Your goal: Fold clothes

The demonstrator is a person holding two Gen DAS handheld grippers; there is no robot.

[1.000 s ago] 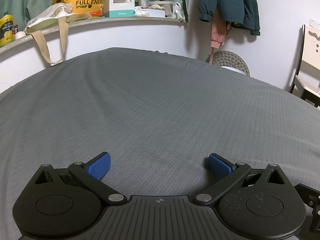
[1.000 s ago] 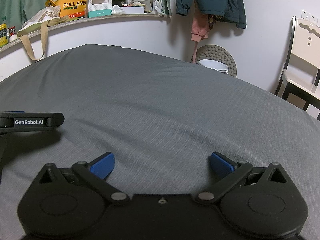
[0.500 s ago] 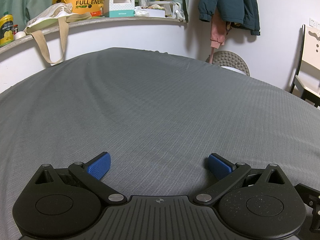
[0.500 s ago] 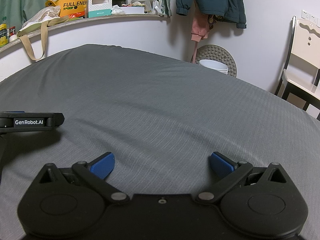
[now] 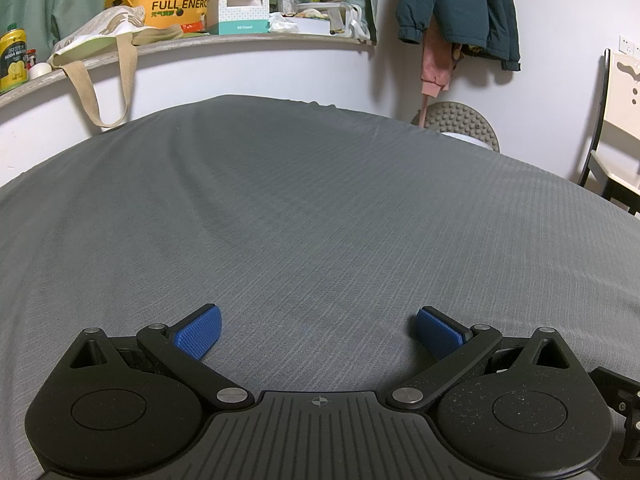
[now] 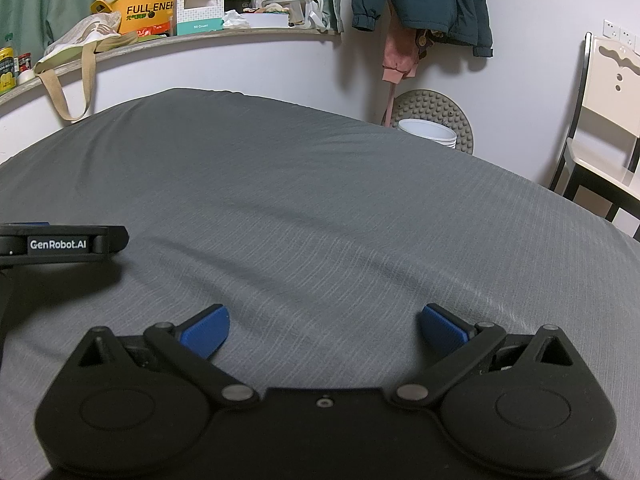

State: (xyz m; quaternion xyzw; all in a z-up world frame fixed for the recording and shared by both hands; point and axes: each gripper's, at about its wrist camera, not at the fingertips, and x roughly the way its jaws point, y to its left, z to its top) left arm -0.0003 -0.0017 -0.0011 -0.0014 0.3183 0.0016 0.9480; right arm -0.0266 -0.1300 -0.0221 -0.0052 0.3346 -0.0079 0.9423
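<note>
Both hand-held grippers, left [image 5: 318, 330] and right [image 6: 323, 330], gaped wide and empty above the grey bedsheet [image 5: 320, 208]. No garment to fold showed; the teal jacket [image 5: 460, 8] hung at one o'clock. Clothing would likely handle soft and limp, best pinched at hem corners.

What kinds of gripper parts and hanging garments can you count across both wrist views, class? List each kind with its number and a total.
Blue finger pads: 4
Grippers, left gripper and right gripper: 2
Hanging garments, teal jacket and pink garment: 2
Total: 8
</note>
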